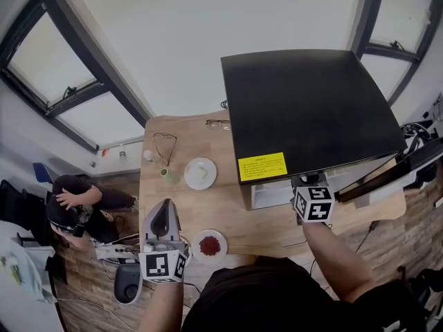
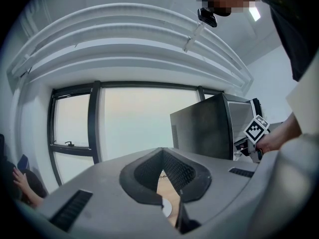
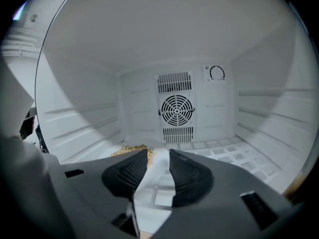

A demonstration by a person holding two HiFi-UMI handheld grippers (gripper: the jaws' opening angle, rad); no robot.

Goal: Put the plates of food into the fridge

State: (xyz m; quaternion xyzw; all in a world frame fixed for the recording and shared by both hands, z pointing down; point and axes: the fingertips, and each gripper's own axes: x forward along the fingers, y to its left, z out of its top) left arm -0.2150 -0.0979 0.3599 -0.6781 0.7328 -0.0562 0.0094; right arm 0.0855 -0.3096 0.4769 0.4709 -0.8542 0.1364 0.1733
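Matt black fridge [image 1: 311, 109] stands on wood-grain table [image 1: 187, 209].

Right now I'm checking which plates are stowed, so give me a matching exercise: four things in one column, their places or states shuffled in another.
1. plate of red food
2. white plate of pale food
3. plate of crumbly yellow food
4. right gripper

a. inside the fridge
b. on the table, beside a small cup
c. jaws apart, facing the fridge interior
d. table's near edge

Pairs: 1-d, 2-b, 3-a, 4-c.
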